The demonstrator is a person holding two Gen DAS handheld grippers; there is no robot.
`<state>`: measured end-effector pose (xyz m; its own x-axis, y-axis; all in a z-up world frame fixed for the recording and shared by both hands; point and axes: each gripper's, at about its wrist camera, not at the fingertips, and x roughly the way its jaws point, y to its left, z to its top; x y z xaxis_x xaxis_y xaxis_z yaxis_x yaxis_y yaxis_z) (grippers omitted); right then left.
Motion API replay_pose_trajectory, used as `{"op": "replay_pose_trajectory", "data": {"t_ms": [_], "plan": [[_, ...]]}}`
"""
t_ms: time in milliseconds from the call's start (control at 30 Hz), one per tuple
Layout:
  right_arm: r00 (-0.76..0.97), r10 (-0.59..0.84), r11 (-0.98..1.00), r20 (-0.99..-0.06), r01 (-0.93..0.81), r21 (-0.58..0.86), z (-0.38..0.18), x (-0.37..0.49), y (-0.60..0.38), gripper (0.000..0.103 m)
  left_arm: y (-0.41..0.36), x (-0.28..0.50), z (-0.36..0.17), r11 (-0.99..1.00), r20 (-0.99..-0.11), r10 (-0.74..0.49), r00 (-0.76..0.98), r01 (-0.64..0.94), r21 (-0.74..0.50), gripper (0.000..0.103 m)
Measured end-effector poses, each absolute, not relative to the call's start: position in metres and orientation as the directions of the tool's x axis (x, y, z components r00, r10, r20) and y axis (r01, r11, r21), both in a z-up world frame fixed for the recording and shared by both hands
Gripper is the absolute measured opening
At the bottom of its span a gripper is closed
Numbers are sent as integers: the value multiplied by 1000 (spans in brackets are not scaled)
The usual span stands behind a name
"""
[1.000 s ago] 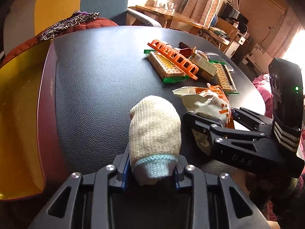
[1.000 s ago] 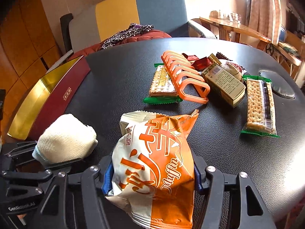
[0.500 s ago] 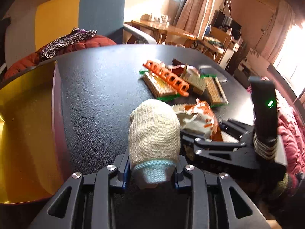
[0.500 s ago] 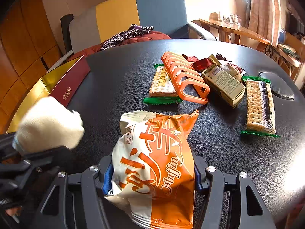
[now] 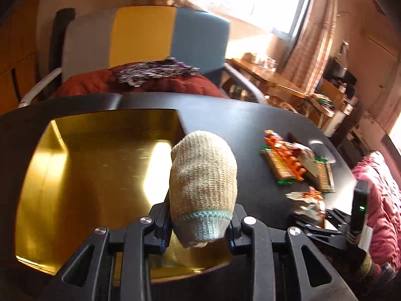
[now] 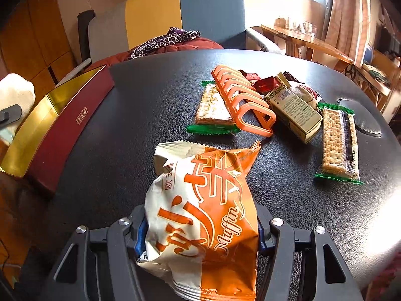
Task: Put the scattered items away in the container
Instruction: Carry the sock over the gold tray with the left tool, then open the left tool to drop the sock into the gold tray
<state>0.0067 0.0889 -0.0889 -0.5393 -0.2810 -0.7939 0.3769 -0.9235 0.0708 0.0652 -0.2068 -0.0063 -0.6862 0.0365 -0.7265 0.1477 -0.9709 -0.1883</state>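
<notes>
Your biggest exposure is the black table (image 6: 140, 115) itself: its leathery top curves away at the rim, and the gold-lined box (image 5: 87, 175) sits right at its left edge, so a nudge from the left gripper (image 5: 199, 222) could, I judge, shift it toward the drop. That box is your container and looks empty so far; let go too early and the load lands on its dark red wall (image 6: 65, 135) or outside it. The muffin packet (image 6: 203, 215) is next: the right gripper (image 6: 200, 228) has it pinched between its pads low on the bag, which rests on the table near you, and slick, puffy film like that may slide out or crumple when you lift. The knitted mitt (image 5: 203, 185) is clamped by its blue cuff in the left gripper, whose jaws have just been closing on it, and it hangs over the near right part of the box; being soft, it may cling to a pad on release. The cracker packs (image 6: 338, 145), the small carton (image 6: 293, 113) and the orange rack (image 6: 243, 100) lie overlapped across the table, so reaching for one could drag another.
</notes>
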Motion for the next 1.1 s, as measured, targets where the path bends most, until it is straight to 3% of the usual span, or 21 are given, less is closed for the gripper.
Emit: {"op": "replay_pose_trajectory", "data": {"t_ms": [233,433,700,833,1100], "plan": [[-543,-262,-927,-797,372,51,-89,7,86,63,-260,47,-36,-953,-797,-130,-590,297,-64,33],[-541,-259,-927,-800,372,49,-89,6,86,63,-284,34,-49,-930,-819,-203,-537,367,-10,33],[-541,-253,-928,-802,371,43,-89,6,86,63,-299,27,-65,-909,-844,-225,-487,417,2,34],[-537,-255,-925,-804,378,41,-86,0,88,63,-301,29,-66,-905,-843,-223,-490,425,-8,48],[-540,-260,-926,-800,373,49,-88,0,86,63,-309,51,-55,-885,-827,-221,-517,463,-53,50]]}}
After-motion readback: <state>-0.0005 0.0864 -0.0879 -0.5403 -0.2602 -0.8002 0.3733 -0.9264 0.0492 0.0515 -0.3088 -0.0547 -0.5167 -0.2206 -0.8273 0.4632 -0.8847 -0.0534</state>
